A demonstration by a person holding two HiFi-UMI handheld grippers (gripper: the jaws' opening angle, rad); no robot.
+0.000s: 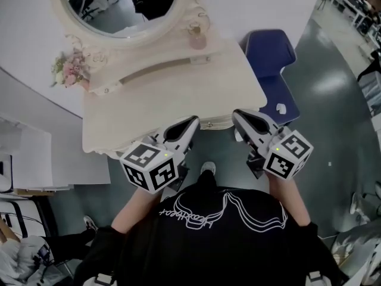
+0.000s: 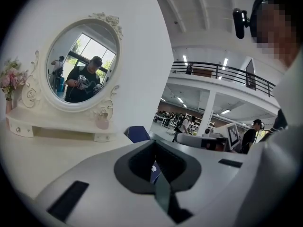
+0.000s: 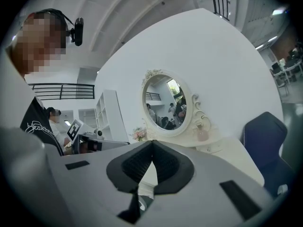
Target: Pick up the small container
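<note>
The small container (image 1: 197, 39) is a pale pink bottle. It stands on the cream dressing table's raised shelf, at the right foot of the oval mirror (image 1: 122, 5). It also shows in the left gripper view as the small container (image 2: 102, 122) and in the right gripper view as the small container (image 3: 202, 132). My left gripper (image 1: 191, 123) and my right gripper (image 1: 239, 115) hover at the table's near edge, far short of the bottle. In the gripper views, the left gripper (image 2: 154, 144) and the right gripper (image 3: 151, 144) each have their jaws together with nothing between them.
A cream dressing table (image 1: 178, 94) stands against a white wall. A bunch of pink flowers (image 1: 68, 69) stands at the shelf's left end. A blue chair (image 1: 271, 58) stands to the table's right. White shelving (image 1: 24, 159) stands to its left.
</note>
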